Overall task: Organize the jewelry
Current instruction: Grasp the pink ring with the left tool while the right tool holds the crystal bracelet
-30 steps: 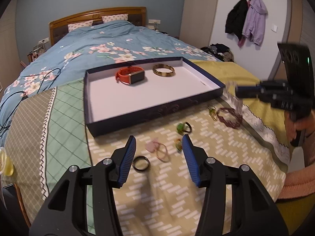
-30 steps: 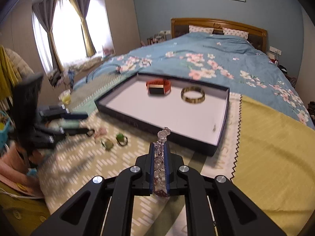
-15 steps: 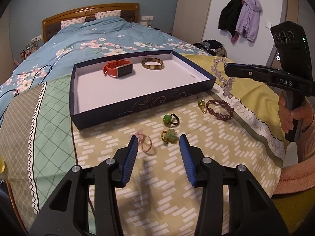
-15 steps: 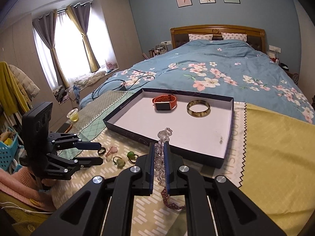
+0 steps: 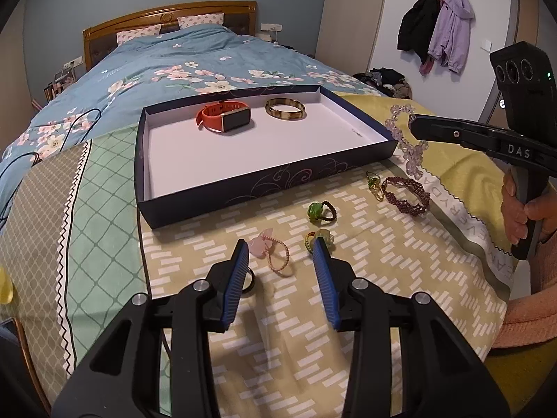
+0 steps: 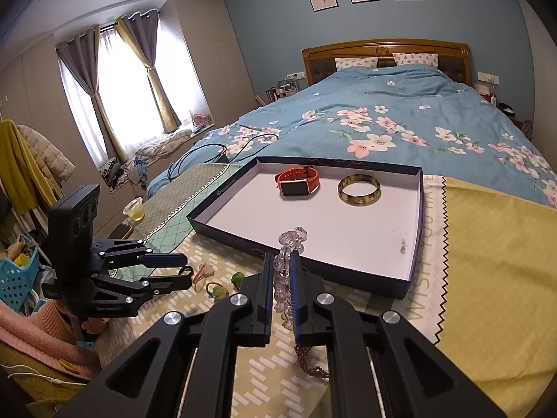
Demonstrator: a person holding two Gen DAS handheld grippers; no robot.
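Note:
A dark blue tray (image 5: 243,188) with a white floor lies on the bed. It holds an orange watch (image 5: 224,118) and a tortoiseshell bangle (image 5: 285,109). My left gripper (image 5: 281,247) hovers low over the patterned cloth, its jaws closing, with a pink hair ring (image 5: 275,254) between the fingers, untouched. A black ring (image 5: 249,282) peeks out beside the left finger. Two green rings (image 5: 320,212) and a dark red bracelet (image 5: 405,191) lie further right. My right gripper (image 6: 281,261) is shut on a clear bead bracelet (image 6: 290,240) near the tray's (image 6: 226,235) front corner.
A small green-gold ring (image 5: 374,183) lies beside the red bracelet. A person's hand (image 5: 522,209) grips the right tool's handle. A yellow cup (image 6: 134,209) and cables (image 6: 209,153) sit at the bed's left side. A blue basket (image 6: 17,275) stands on the floor.
The left gripper's jaws have narrowed, and the pink hair ring now lies between its fingers. The right gripper keeps its hold on the bead bracelet, tilted slightly.

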